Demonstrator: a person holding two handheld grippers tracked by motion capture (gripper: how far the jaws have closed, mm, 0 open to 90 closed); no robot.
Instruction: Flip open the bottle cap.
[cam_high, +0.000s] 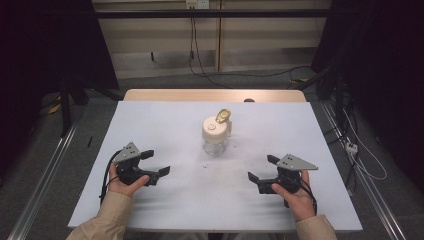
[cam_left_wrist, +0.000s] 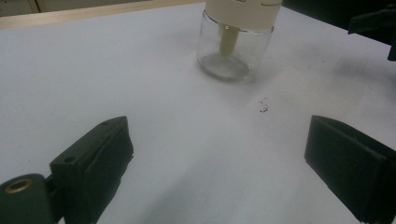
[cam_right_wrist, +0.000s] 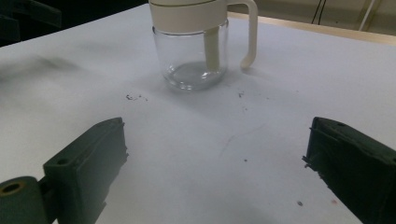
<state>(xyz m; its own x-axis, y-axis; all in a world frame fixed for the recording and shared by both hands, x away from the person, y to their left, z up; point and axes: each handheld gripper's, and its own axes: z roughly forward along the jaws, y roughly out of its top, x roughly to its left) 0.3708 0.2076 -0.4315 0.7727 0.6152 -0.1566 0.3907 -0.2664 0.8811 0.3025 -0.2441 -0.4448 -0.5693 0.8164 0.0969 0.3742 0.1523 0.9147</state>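
The worktop (cam_high: 165, 200) is a white sheet over a wooden top, whose far edge shows as a tan strip; its near edge is cut off by the bottom of the high view. On it, about midway across and a little toward the far side, stands the jar (cam_high: 216, 135), upright, with a clear glass body, a cream lid and a cream handle. Something gold sits on the lid's far side, too small to name. The person's forearms come in from the bottom in tan sleeves, cut off at the elbows, each hand wrapped around a tool low over the sheet. The left tool (cam_high: 154, 162) lies near the left front of the worktop, turned inward toward the jar, its jaws spread wide with nothing between them. The right tool (cam_high: 260, 168) mirrors it at the right front, also angled inward, jaws likewise spread and empty. Both are well apart from the jar and from each other. In the left gripper view the jar (cam_left_wrist: 235, 46) rises beyond the jaws with its lid cut off by the top edge; a cream stem shows inside the glass. In the right gripper view the jar (cam_right_wrist: 196, 51) shows its handle at the right, its lid again cut off above. A few dark specks (cam_high: 206, 165) lie on the sheet just in front of the jar; what they are cannot be told.
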